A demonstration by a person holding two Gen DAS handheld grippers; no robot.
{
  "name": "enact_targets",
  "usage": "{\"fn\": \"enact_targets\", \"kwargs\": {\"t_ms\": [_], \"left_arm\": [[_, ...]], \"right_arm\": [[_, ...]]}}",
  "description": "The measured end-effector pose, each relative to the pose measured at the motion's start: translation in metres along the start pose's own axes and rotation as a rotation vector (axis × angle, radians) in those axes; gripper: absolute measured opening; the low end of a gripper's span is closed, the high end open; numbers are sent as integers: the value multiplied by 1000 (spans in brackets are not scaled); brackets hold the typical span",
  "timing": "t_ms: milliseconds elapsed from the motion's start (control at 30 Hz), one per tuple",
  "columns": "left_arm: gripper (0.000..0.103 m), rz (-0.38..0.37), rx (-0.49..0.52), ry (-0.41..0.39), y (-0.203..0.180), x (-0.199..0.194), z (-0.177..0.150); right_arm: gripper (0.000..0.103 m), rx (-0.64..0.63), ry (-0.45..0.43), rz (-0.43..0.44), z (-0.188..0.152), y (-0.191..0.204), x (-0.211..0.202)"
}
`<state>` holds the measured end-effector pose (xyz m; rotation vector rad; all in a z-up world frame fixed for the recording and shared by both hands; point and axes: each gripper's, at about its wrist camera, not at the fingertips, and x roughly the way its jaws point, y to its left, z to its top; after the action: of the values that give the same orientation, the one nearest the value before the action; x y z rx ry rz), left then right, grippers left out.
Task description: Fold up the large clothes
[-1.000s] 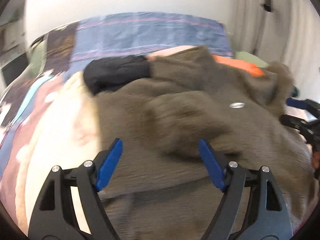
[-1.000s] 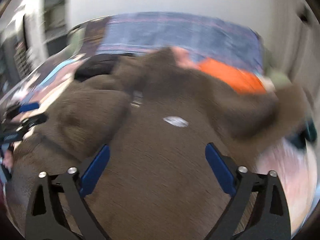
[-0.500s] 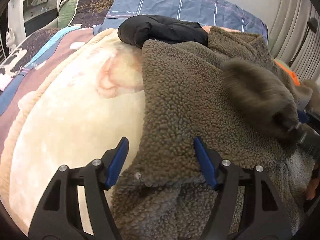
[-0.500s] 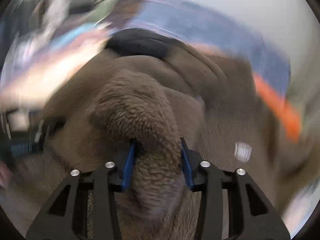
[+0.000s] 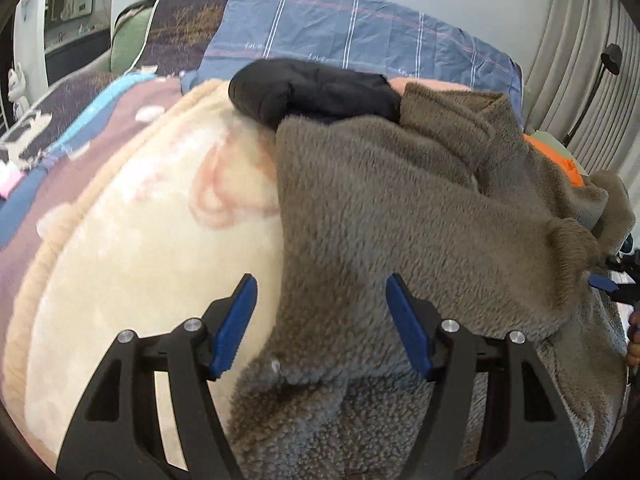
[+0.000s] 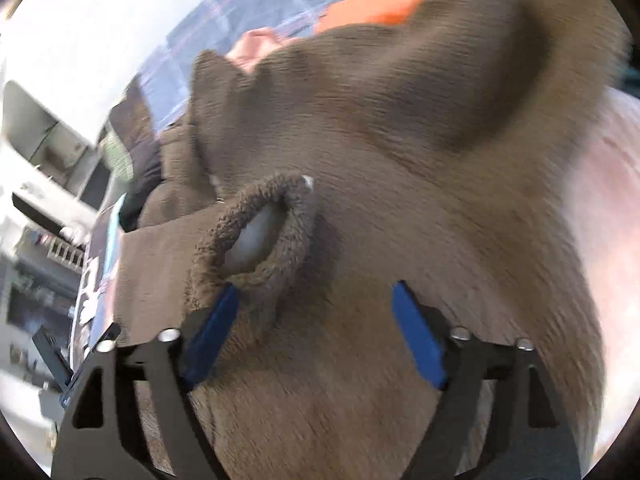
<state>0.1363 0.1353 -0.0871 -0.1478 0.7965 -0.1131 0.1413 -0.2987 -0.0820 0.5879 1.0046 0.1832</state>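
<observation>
Bed w/ cream blanket (image 5: 132,264); far end a blue plaid sheet (image 5: 360,36) printed "love". Brown fleece jacket (image 5: 400,208) lies right of blanket. My left gripper (image 5: 320,320) hovers released over its near edge. My right gripper (image 6: 312,336) is opening, cuff (image 6: 256,232) touching its left pad, not clamped.

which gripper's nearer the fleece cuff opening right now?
Right. The right gripper has the sleeve cuff just past its left pad, jaws opening, nothing pinched. The left gripper straddles the brown fleece jacket at its side edge over the cream blanket.
</observation>
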Motion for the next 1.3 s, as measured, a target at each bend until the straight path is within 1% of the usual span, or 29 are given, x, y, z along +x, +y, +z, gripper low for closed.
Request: {"fn": "enact_targets", "kwargs": {"t_ms": [33, 100, 133, 200, 300, 367, 433, 467, 500, 533, 567, 600, 633, 700, 733, 800, 833, 867, 900, 933, 967, 1000, 1033, 1067, 1100, 1133, 1200, 1233, 1300], "left_arm": [[73, -8, 14, -1, -3, -1, 6], [74, 12, 36, 9, -7, 4, 16], [74, 19, 41, 18, -8, 7, 20], [74, 14, 45, 40, -8, 15, 26], [74, 12, 33, 74, -7, 32, 33], [74, 10, 25, 101, -7, 48, 39], [74, 10, 23, 125, -9, 64, 45], [65, 20, 30, 131, -10, 70, 46], [52, 32, 47, 135, -12, 78, 48], [45, 31, 55, 135, -13, 81, 49], [34, 29, 60, 129, -14, 81, 50], [25, 28, 60, 109, -14, 76, 52], [23, 21, 56, 82, -13, 68, 54], [20, 4, 45, 19, -11, 51, 57], [20, 13, 45, -26, -9, 41, 59], [20, 51, 51, -70, -8, 36, 60], [20, 62, 51, -72, -5, 40, 58], [22, 61, 45, -57, -3, 46, 56], [24, 62, 27, -28, 0, 57, 52], [26, 78, 19, -5, 1, 64, 50], [32, 105, 13, 13, 4, 73, 47], [38, 103, 1, 14, 6, 75, 46], [40, 101, -10, 6, 8, 73, 46], [48, 111, -17, -7, 8, 68, 47], [51, 134, -21, -28, 9, 61, 49], [51, 160, -17, -62, 8, 51, 53], [50, 173, -8, -123, 2, 29, 59], [50, 139, -4, -171, -8, 12, 65], [50, 81, 21, -208, -26, -1, 72]], "right_arm": [[88, 34, 34, 41, 6, -2, 6], [88, 106, 84, 72, 6, -5, 10], [88, 143, 89, 78, 7, -7, 8], [88, 178, 46, 98, 3, -12, -7], [90, 129, 4, 127, 1, -11, -28], [96, 80, 31, 124, 4, -3, -24], [96, 51, 93, 118, 7, 7, -4], [96, 55, 128, 109, 10, 11, 13], [96, 70, 141, 99, 12, 11, 22], [92, 83, 146, 80, 17, 13, 37], [58, 63, 142, 69, 20, 18, 45], [32, 14, 145, 43, 23, 28, 53], [27, -42, 127, 12, 27, 37, 53], [26, -172, -14, 31, 32, 64, 29], [26, -244, -79, 45, 33, 78, 17], [26, -386, -240, 48, 32, 99, -10], [26, -410, -268, 31, 33, 100, -11], [29, -427, -274, -7, 35, 95, -5], [31, -421, -226, -53, 40, 87, 12], [42, -392, -115, -147, 43, 71, 41], [44, -367, -41, -236, 43, 56, 59], [46, -346, 17, -282, 39, 41, 74], [50, -335, -21, -244, 36, 35, 67], [58, -323, -65, -244, 35, 35, 55], [61, -319, -99, -266, 34, 38, 46], [62, -326, -151, -285, 33, 41, 31], [62, -386, -255, -259, 28, 58, 4], [61, -416, -282, -227, 25, 68, -9], [50, -452, -272, -141, 21, 80, -15]]}}
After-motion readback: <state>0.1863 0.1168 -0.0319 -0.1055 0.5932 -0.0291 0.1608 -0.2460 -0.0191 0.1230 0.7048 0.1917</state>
